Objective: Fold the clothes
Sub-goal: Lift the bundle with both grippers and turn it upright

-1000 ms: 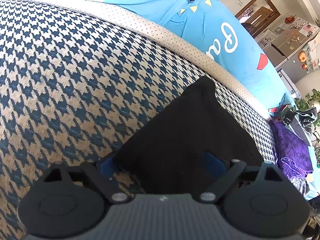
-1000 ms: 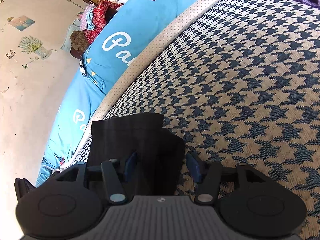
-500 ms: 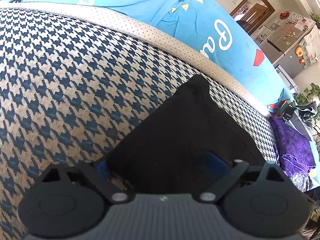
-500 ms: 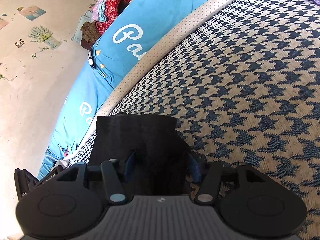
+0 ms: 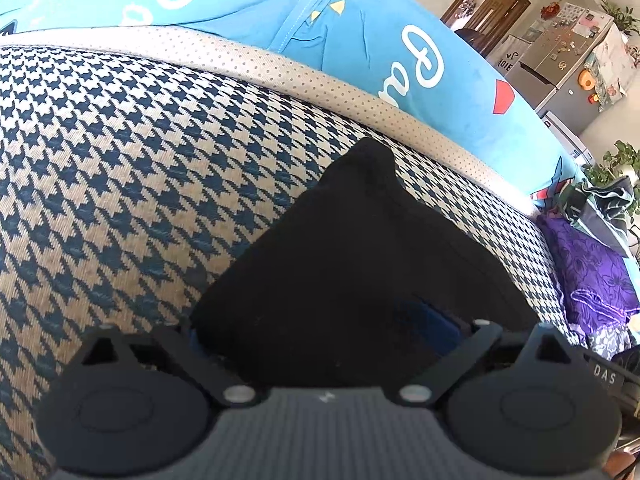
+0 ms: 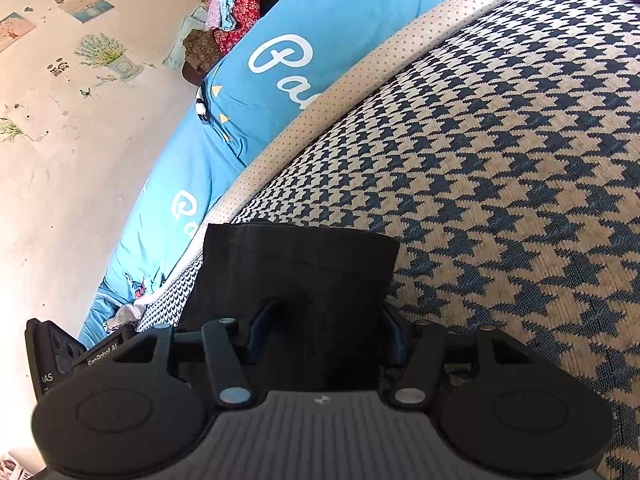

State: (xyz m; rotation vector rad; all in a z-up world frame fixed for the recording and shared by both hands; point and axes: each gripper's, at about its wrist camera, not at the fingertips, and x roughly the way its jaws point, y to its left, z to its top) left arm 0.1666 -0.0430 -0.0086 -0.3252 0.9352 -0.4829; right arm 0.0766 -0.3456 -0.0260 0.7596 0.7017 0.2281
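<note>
Garment [image 5: 360,264] on cushion [image 5: 120,184], near its far edge. Pillows [image 5: 380,52] behind cushion, along trim. Left gripper [image 5: 320,328] over garment's near end, cloth between fingers. Right gripper [image 6: 326,328] at garment's other end. Cloth pile [image 5: 592,272] right of cushion. Fridge [image 5: 560,64] beyond pillows.

Bright daylight in both views, strong and even. Sharp houndstooth weave on the cover [image 5: 120,184] mid-frame. Heavy fisheye bending toward the edges, with dark vignetted corners. Black garment [image 5: 360,272] underexposed, nearly without detail in the left view; faint folds visible in the right. Washed-out glare on the wall [image 6: 60,184].
</note>
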